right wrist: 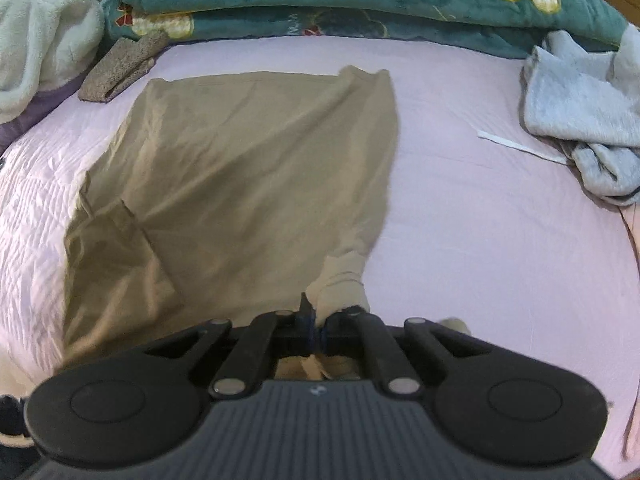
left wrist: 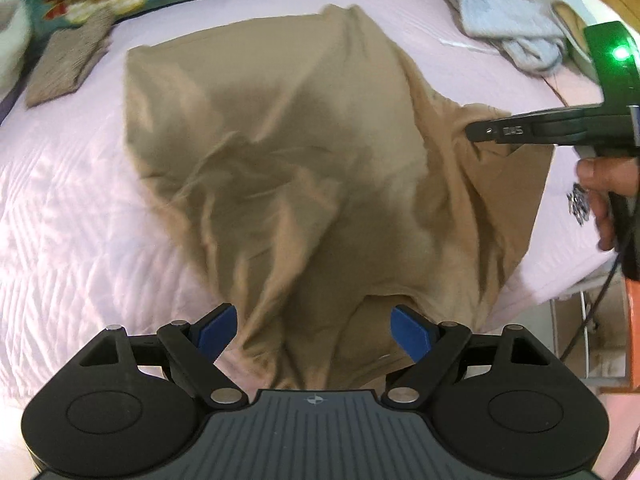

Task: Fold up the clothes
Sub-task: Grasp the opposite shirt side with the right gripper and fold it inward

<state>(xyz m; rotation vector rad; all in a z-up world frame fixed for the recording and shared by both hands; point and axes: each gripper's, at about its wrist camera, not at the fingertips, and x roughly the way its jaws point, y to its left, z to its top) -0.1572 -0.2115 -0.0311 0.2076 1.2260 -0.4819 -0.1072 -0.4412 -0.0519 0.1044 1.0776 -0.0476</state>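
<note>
The left gripper (left wrist: 314,330) is black, with a ribbed grey deck marked by a small compass emblem behind the fingers (left wrist: 218,330), which carry blue pads. Round black discs flank it, and silver pivot screws join the linkages. The right gripper (right wrist: 316,326) matches; from the side its body is green with a lit green lamp, white numerals and a black cable.

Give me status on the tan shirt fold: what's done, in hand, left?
Done: the tan shirt is spread on the pink bedspread, no fold visible yet. In hand: the right gripper is shut on a bunched sleeve edge; the left gripper is open above the near edge. Left: all the folds, plus, presumably, the grey garment heaped nearby.
</note>
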